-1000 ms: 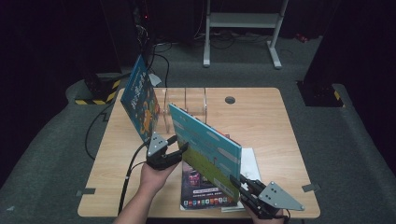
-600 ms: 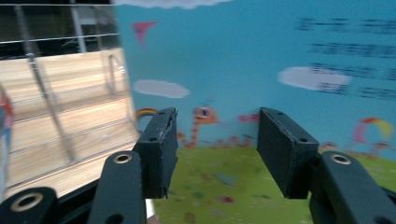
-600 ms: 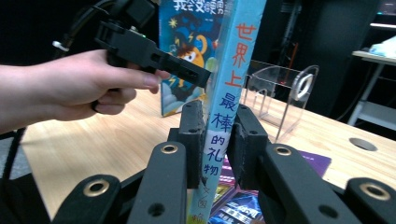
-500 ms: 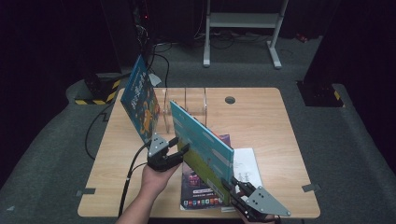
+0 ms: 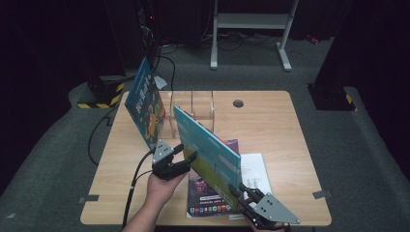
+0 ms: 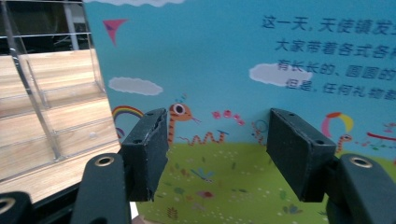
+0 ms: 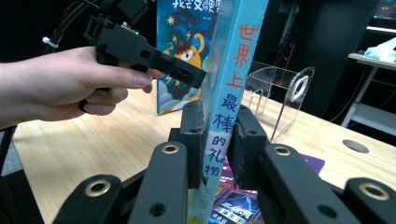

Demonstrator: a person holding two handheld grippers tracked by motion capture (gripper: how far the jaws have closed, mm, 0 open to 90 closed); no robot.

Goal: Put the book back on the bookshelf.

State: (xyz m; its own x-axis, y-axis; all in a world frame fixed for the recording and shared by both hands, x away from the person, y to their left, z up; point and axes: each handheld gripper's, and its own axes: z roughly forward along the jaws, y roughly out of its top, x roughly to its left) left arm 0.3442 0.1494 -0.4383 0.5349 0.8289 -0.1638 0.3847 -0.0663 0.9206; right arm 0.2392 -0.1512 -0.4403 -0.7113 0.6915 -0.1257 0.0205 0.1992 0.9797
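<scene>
A teal picture book (image 5: 208, 145) stands on its long edge, slanting across the middle of the table. My right gripper (image 5: 240, 194) at the table's near edge is shut on its spine (image 7: 224, 126), one pad (image 7: 194, 135) on each side. My left gripper (image 5: 187, 152) sits against the book's left face, held by a hand. Its jaws have just been opening. In the left gripper view they stand apart (image 6: 217, 154) with nothing between the pads (image 6: 149, 149), and the flat cover (image 6: 224, 60) with its cartoon snake is close in front of them.
A clear acrylic rack (image 5: 193, 104) stands at the back of the table, and a blue book (image 5: 145, 108) leans upright at its left end. A purple magazine (image 5: 208, 198) and a white sheet (image 5: 256, 171) lie flat under the teal book. A cable hole (image 5: 238, 103) is behind.
The teal book has tipped more upright and its near end, with the right gripper, has shifted slightly left. The left gripper's jaws stand a little wider.
</scene>
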